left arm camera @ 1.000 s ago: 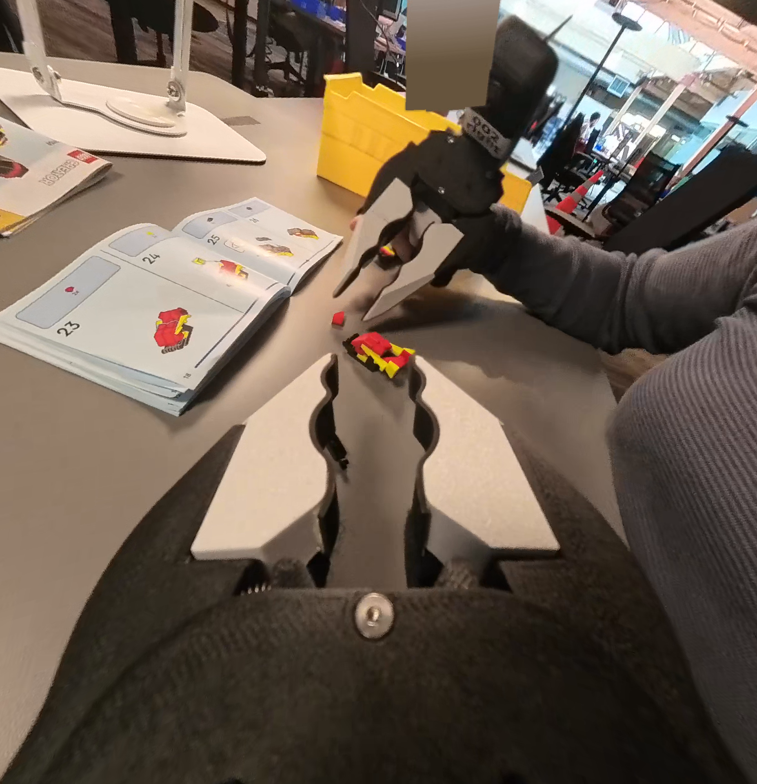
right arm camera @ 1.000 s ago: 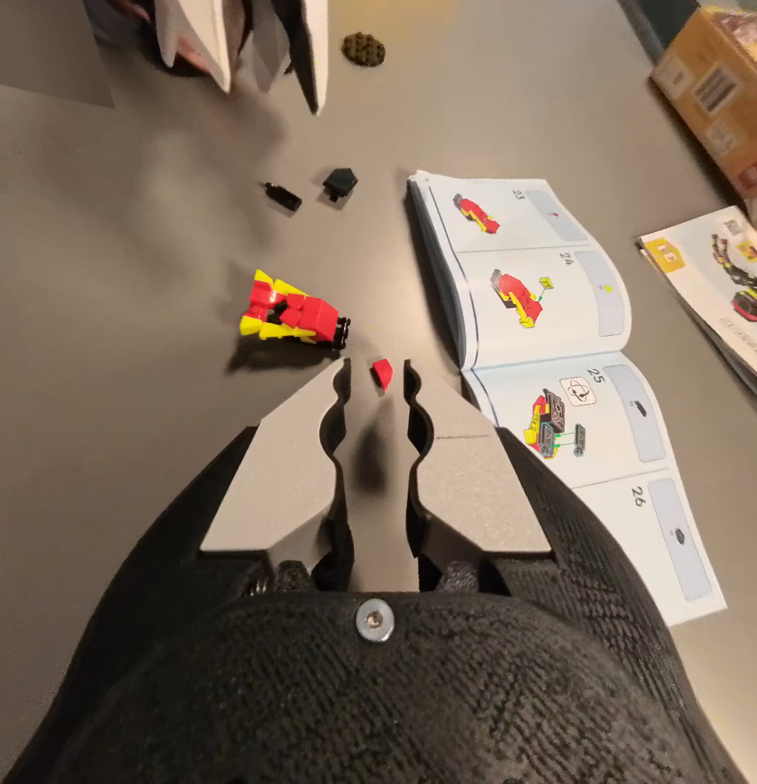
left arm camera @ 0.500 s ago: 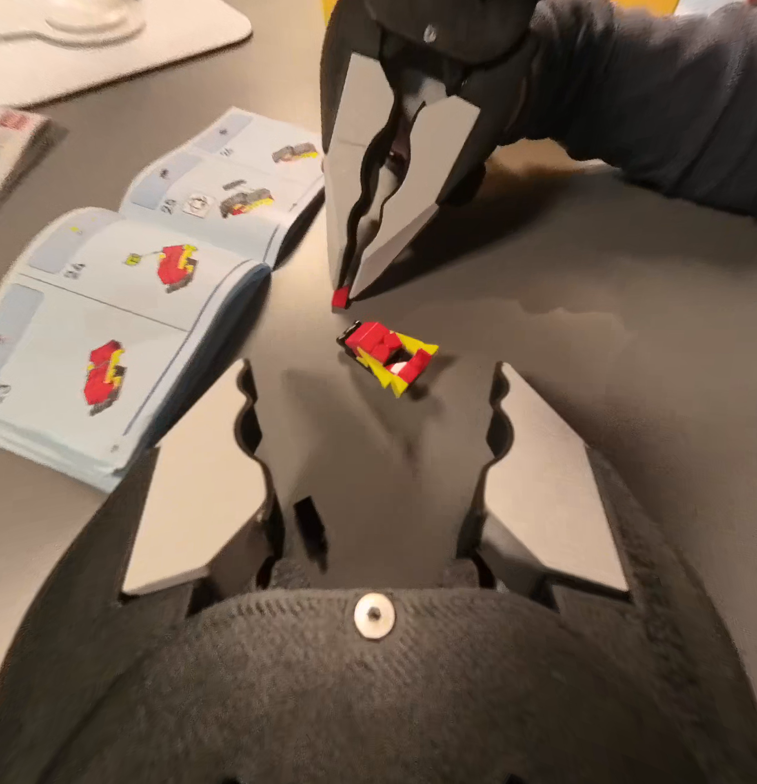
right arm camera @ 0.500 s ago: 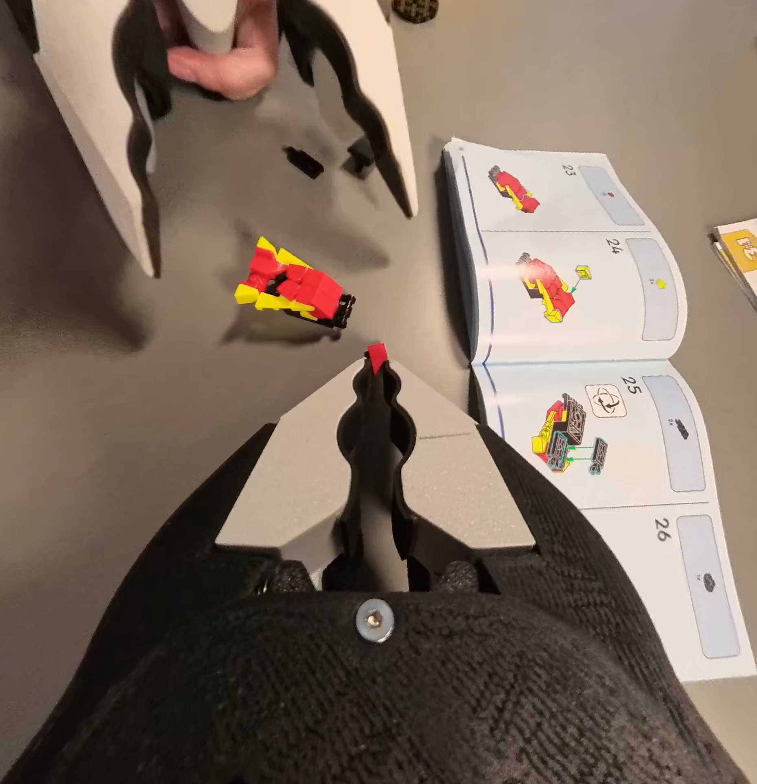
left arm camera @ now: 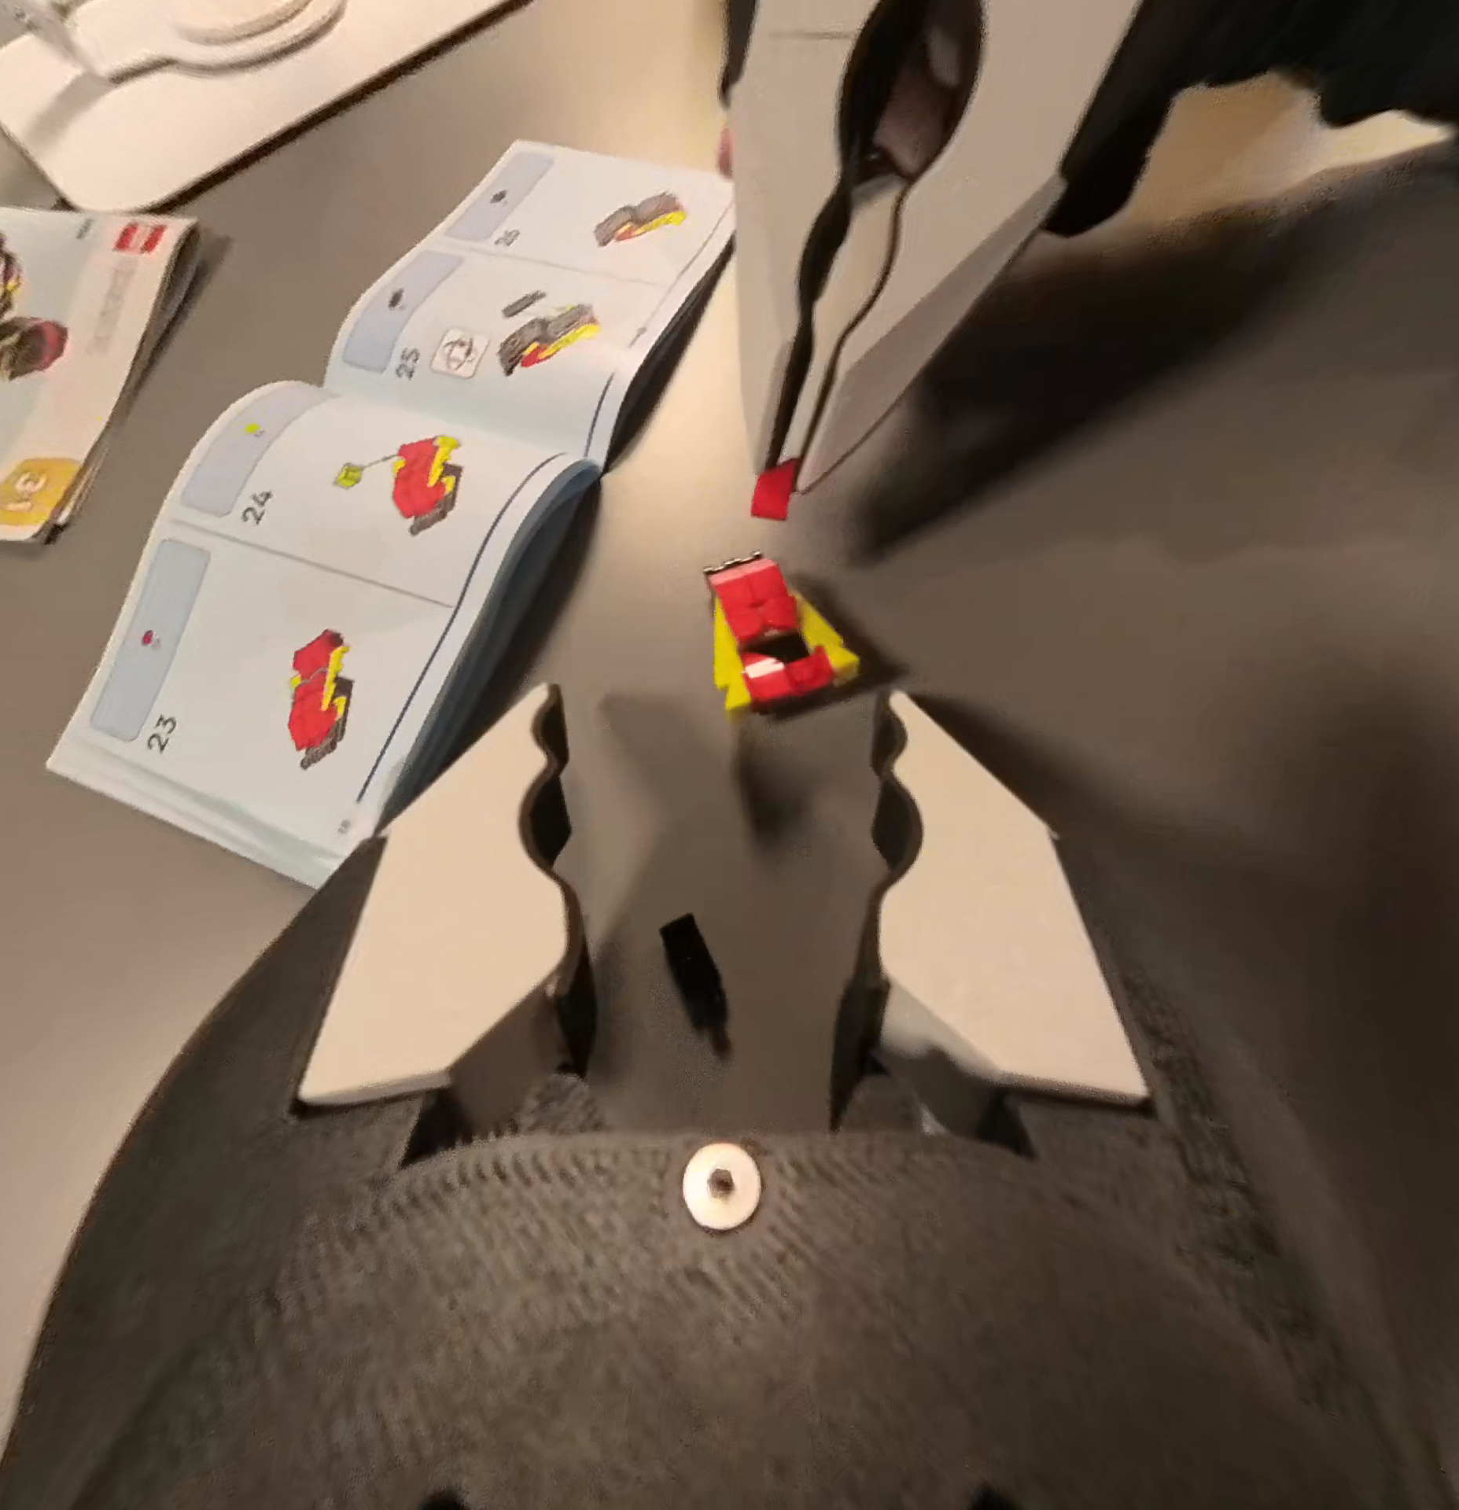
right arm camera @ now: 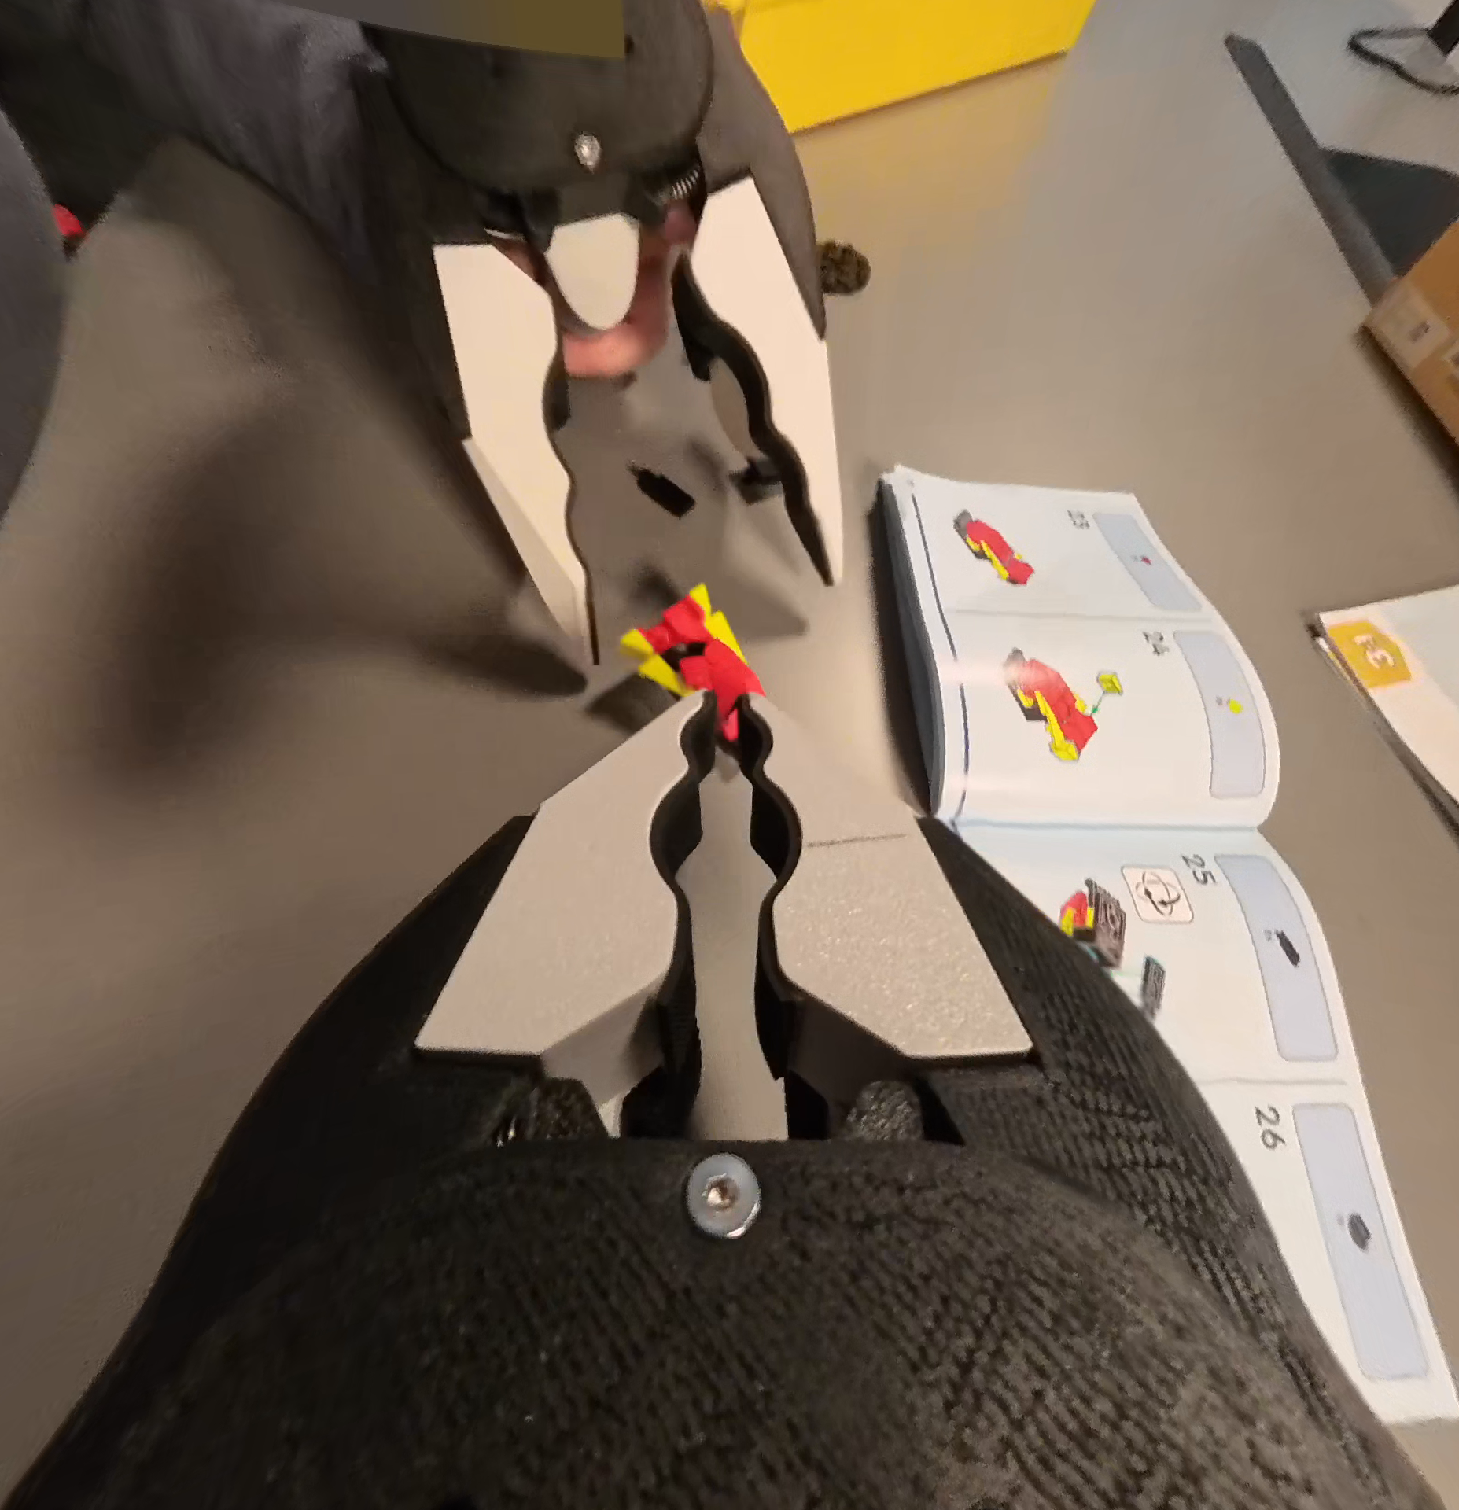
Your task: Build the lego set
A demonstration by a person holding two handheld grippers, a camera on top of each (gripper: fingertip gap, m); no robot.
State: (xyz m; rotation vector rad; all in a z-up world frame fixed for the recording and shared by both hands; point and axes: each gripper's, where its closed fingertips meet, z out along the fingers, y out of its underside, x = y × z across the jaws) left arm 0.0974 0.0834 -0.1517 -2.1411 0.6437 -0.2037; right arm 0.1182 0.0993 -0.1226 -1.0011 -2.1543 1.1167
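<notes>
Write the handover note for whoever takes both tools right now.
Right tool: shut on the small red brick, held just above the table, short of the model.
Left tool: open, empty, fingers either side of the model's near end, not touching as far as the blur shows.
Red and yellow model: on the grey table, partly built.
A loose black piece lies between the left tool's fingers, nearer its base.
Open instruction booklet lies to the left of the model.
Done: red brick picked up. Left: steady the model, press the brick on, then add the black pieces.

Two booklets (left arm camera: pixel 366 523) (left arm camera: pixel 47 359), two black pieces (right arm camera: pixel 663 493) (right arm camera: pixel 758 472)
</notes>
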